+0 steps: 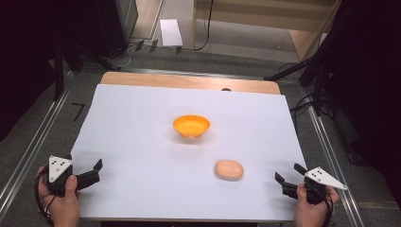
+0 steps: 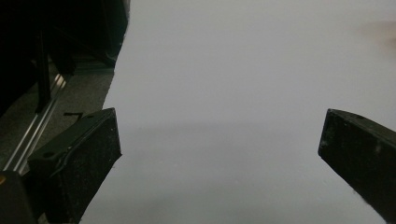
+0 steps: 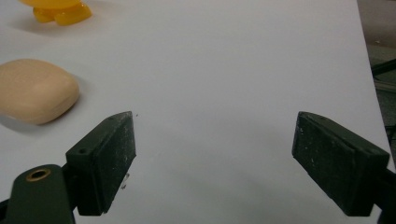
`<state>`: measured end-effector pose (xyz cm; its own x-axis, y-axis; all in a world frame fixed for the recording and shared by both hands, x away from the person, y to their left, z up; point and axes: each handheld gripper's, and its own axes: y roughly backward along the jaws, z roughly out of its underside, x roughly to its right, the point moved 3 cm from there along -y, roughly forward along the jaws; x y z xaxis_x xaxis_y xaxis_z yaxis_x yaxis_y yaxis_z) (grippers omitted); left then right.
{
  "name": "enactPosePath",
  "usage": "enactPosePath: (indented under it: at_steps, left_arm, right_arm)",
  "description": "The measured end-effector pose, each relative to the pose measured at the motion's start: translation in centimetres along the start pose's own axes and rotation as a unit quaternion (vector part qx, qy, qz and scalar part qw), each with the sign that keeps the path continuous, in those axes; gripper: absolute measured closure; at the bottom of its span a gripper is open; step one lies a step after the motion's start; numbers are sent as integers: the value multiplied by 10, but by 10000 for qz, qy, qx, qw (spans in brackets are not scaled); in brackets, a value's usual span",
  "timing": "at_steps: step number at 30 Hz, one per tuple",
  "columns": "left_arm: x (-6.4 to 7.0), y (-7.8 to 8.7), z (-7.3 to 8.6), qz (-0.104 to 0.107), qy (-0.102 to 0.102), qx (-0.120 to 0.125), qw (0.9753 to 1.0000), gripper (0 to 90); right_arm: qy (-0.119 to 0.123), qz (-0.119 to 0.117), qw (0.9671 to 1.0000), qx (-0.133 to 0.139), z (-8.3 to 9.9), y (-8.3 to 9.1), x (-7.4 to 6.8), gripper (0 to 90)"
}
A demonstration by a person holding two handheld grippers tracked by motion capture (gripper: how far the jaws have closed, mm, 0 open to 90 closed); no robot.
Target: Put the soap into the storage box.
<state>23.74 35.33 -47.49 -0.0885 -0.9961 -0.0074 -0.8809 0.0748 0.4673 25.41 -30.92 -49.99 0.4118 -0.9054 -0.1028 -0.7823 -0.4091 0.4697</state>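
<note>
Right gripper (image 3: 215, 144) jaws wide apart, nothing btwn them, over white sheet (image 3: 243, 60). Beige soap bar (image 3: 35, 91) lies flat just beyond the left-hand jaw, not touching. Orange bowl's (image 3: 58, 10) base at top-left edge, apart from soap.

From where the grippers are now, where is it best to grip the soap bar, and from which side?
Probably across the short sides of the soap bar, coming from above with the right gripper, which is nearest and open. The bar lies flat, low and rounded, so a side approach would likely slip.

High view overhead facing forward-down, gripper views low and close — soap (image 1: 229, 170) (image 3: 35, 90) shared with right.
</note>
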Motion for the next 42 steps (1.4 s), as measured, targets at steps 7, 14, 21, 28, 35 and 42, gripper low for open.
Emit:
enactPosePath:
  at_steps: [7,14,21,28,35,42]
  left_arm:
    - [2,1,1,121,-128,71,9998,0]
    - [1,0,1,154,-86,8,9998,0]
    - [4,1,2,189,-205,85,9996,0]
    - [1,1,2,302,-80,61,9995,0]
    - [0,2,2,353,-15,119,9993,3]
    - [1,3,2,382,-79,142,9991,3]
  right_arm:
    - [345,-118,9983,-465,1,1,4,136]
    - [850,-580,9887,-1093,-11,-2,-8,132]
    - [1365,-1021,9729,-1563,-30,-11,-30,136]
    - [1809,-1676,9521,-1807,-50,-27,-48,247]
    - [2303,-1878,9347,-1951,-62,-44,-66,279]
    - [2773,-2027,9134,-2184,-70,-59,-86,283]
